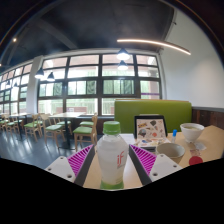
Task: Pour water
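Your gripper (111, 160) is clamped on the clear plastic water bottle with a green cap (111, 152); both magenta pads (82, 156) press its sides, and the bottle stands upright between them. To the right of the bottle, on the pale table (168, 172), sit 2 white ceramic bowls (170, 152). Behind the bottle stands a green booth sofa (150, 108).

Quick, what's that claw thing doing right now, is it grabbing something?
Gripper: closed on the green-capped water bottle, both pink pads pressing its sides.
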Motion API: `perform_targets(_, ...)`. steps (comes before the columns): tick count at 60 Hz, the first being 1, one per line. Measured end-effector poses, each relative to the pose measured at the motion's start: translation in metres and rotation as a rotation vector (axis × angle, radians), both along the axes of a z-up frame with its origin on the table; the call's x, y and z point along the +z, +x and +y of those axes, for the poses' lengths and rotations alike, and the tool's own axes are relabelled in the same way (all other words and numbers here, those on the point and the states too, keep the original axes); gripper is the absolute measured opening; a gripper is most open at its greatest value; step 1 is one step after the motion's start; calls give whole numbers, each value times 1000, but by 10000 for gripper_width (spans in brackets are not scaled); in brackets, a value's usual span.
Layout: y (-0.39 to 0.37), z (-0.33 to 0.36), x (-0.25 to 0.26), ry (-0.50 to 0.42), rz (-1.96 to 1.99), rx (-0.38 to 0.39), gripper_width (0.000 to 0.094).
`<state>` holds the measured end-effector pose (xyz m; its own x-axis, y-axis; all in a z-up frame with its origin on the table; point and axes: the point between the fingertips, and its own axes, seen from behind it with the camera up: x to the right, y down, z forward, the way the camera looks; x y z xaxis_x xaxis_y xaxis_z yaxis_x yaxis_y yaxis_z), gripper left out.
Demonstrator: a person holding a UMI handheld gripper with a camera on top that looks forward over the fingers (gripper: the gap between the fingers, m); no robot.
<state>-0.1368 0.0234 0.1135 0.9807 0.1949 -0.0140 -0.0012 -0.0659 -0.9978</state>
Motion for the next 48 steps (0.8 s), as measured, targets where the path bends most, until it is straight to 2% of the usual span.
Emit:
perform_targets(3, -3, 16, -1, 12, -13, -42, 757)
perform_targets(5, -1, 24, -8, -4, -21, -77, 520)
perform_targets(11, 3, 35, -9, -5, -1, -135, 501)
perform_targets(18, -5, 39, -11, -41, 29, -109, 500)
perform_targets(24, -2, 50, -16, -31, 37, -86, 497)
perform_targets(30, -8, 43, -9, -32, 69, -105, 406)
perform_targets(32, -6, 49, -9, -38, 106, -89, 391)
perform_targets(42, 27, 63, 37, -3, 466, -95, 378)
perform_targets(48, 51, 72, 51, -59, 875, -71, 375)
